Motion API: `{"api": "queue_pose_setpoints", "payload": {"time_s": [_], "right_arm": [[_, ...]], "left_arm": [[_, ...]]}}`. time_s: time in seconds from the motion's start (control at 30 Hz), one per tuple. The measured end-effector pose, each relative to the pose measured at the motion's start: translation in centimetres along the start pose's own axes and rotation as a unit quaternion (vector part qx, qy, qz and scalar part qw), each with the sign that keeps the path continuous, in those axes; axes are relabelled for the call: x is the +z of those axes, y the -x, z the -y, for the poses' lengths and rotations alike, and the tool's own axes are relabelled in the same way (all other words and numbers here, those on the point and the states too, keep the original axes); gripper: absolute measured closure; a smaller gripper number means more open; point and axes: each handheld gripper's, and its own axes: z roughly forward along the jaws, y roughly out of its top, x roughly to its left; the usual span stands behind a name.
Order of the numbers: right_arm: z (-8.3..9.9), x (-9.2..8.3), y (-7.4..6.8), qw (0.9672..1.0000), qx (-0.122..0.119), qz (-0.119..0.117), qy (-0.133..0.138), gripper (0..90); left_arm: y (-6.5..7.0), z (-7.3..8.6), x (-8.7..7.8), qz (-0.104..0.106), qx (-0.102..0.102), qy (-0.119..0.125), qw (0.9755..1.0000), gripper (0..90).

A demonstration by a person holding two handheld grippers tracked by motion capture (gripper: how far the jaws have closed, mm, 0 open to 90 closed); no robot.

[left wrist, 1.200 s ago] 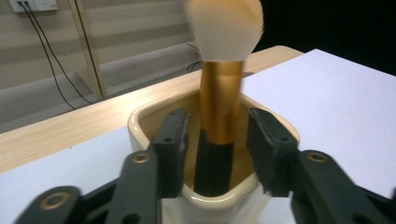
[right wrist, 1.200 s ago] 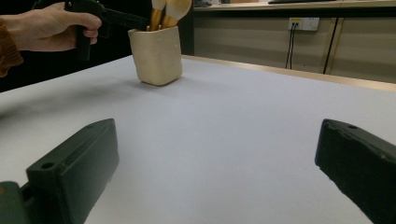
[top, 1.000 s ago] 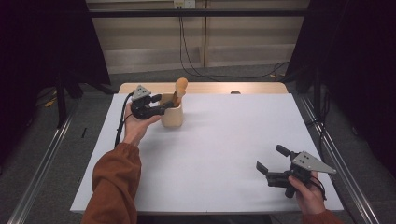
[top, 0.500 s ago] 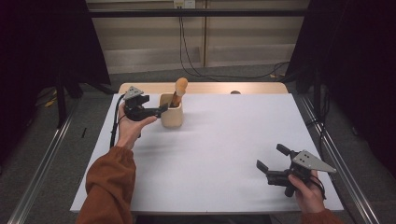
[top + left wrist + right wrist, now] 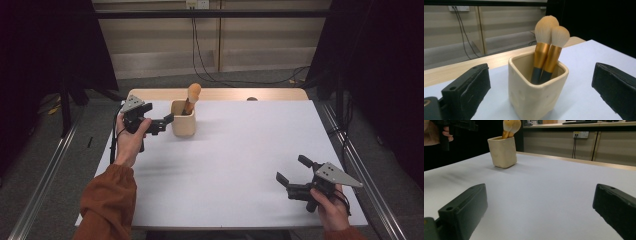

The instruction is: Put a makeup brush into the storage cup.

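Observation:
A cream square cup [image 5: 183, 118] stands at the back left of the white table top [image 5: 240, 165], with two make-up brushes [image 5: 192, 95] upright in it, tufts up. My left gripper [image 5: 165, 124] hovers just left of the cup, pointing at it. Its jaws have just been opening and now stand wide. In the left gripper view the cup [image 5: 536, 92] and the brushes [image 5: 549, 50] sit ahead between the pads [image 5: 469, 87], untouched. My right gripper [image 5: 291, 169] rests open near the front right edge, with nothing between its jaws [image 5: 540, 207].
A wooden strip [image 5: 220, 94] runs along the table's far edge, with cables and a wall behind it. Metal rails [image 5: 45, 175] flank the table on both sides. In the right gripper view the cup [image 5: 502, 151] stands far off beside the left hand's gripper [image 5: 454, 125].
My left gripper has drawn back to the left and slightly up from the cup, with its jaws spreading apart. The right gripper has stayed where it was.

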Motion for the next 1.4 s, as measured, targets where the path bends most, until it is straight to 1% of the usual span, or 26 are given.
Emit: {"api": "queue_pose_setpoints", "payload": {"time_s": [0.03, 0.07, 0.1, 0.13, 0.17, 0.3, 0.33, 0.43, 0.5, 0.53, 0.63, 0.67, 0.7, 0.8, 0.83, 0.87, 0.93, 1.03, 1.07, 1.1, 1.13, 1.17, 1.3, 1.4], "right_arm": [[0.0, 0.0, 0.0, 1.0000, 0.001, 0.001, 0.000, 0.0], [0.0, 0.0, 0.0, 1.0000, 0.001, 0.001, 0.000, 0.0], [0.0, 0.0, -0.1, 1.0000, 0.002, 0.002, 0.000, 0.0], [0.0, 0.0, 0.0, 1.0000, 0.002, 0.003, 0.000, 0.0], [0.0, 0.0, 0.0, 1.0000, 0.002, 0.004, 0.001, 0.0], [0.0, 0.0, 0.0, 1.0000, 0.001, 0.009, 0.002, 0.0], [0.0, 0.0, 0.0, 0.9999, 0.003, 0.010, 0.002, 0.0], [0.0, 0.0, 0.0, 0.9999, 0.003, 0.011, 0.003, 0.0], [0.0, 0.0, 0.0, 0.9999, 0.003, 0.011, 0.003, 0.0], [0.0, 0.0, 0.0, 0.9999, 0.003, 0.011, 0.004, 0.0], [0.0, 0.0, 0.0, 0.9999, 0.003, 0.010, 0.002, 0.0], [0.0, 0.0, 0.1, 0.9999, 0.004, 0.011, 0.001, 0.0], [0.0, 0.0, 0.1, 0.9999, 0.002, 0.011, 0.000, 0.0], [0.0, 0.0, 0.0, 0.9999, 0.003, 0.011, 0.002, 0.0], [0.0, 0.0, 0.0, 0.9999, 0.000, 0.010, 0.003, 0.0], [0.0, -0.1, 0.0, 0.9999, -0.003, 0.009, 0.004, 0.0], [0.0, 0.0, 0.0, 0.9999, -0.004, 0.008, 0.005, 0.0], [0.0, 0.0, 0.0, 0.9999, -0.006, 0.007, 0.006, 0.0], [0.0, 0.0, 0.0, 0.9999, -0.007, 0.008, 0.006, 0.0], [0.0, 0.0, 0.0, 0.9999, -0.007, 0.008, 0.006, 0.0], [0.0, 0.0, 0.0, 0.9999, -0.006, 0.009, 0.006, 0.0], [0.0, 0.0, 0.0, 0.9999, -0.006, 0.010, 0.006, 0.0], [0.0, 0.0, -0.1, 0.9999, -0.003, 0.009, 0.005, 0.0], [0.0, 0.0, -0.1, 0.9999, -0.005, 0.009, 0.003, 0.0]], "left_arm": [[0.1, 0.0, -0.2, 0.002, -0.001, 0.003, 1.0000, 1.7], [0.2, -0.1, -0.4, -0.001, 0.001, 0.005, 1.0000, 1.8], [0.3, -0.1, -0.7, -0.009, 0.005, 0.007, 0.9999, 1.8], [0.3, -0.1, -0.9, -0.010, 0.008, 0.007, 0.9999, 1.8], [0.3, -0.1, -1.1, -0.009, 0.009, 0.003, 0.9999, 1.8], [0.2, 0.0, -2.3, -0.009, 0.002, 0.012, 0.9999, 1.8], [0.3, 0.0, -2.6, -0.005, 0.003, 0.015, 0.9999, 1.8], [0.6, 0.1, -3.3, -0.004, 0.009, 0.017, 0.9998, 2.5], [0.8, 0.2, -3.8, -0.005, 0.011, 0.022, 0.9997, 2.9], [0.9, 0.3, -3.9, -0.003, 0.008, 0.023, 0.9997, 2.9], [1.0, 0.7, -4.5, -0.007, 0.011, 0.020, 0.9997, 2.9], [1.1, 0.7, -4.7, -0.014, 0.014, 0.021, 0.9996, 2.9], [1.2, 0.7, -4.9, -0.017, 0.016, 0.028, 0.9993, 2.9], [1.8, 0.8, -5.5, -0.011, 0.016, 0.036, 0.9992, 3.1], [1.9, 0.9, -5.6, -0.009, 0.016, 0.034, 0.9993, 3.0], [2.1, 1.0, -5.8, -0.001, 0.018, 0.033, 0.9993, 3.0], [2.4, 1.3, -6.1, -0.001, 0.025, 0.029, 0.9993, 3.1], [2.7, 1.9, -6.9, 0.002, 0.024, 0.020, 0.9995, 3.2], [2.7, 2.1, -7.1, 0.004, 0.028, 0.015, 0.9995, 4.1], [2.9, 2.3, -7.3, 0.003, 0.030, 0.016, 0.9994, 4.1], [3.0, 2.6, -7.5, 0.004, 0.028, 0.014, 0.9995, 4.0], [3.1, 2.9, -7.7, 0.007, 0.031, 0.012, 0.9994, 3.5], [3.3, 3.9, -8.5, 0.006, 0.032, 0.005, 0.9995, 3.0], [3.0, 4.6, -8.8, 0.000, 0.030, -0.003, 0.9995, 2.8]]}}
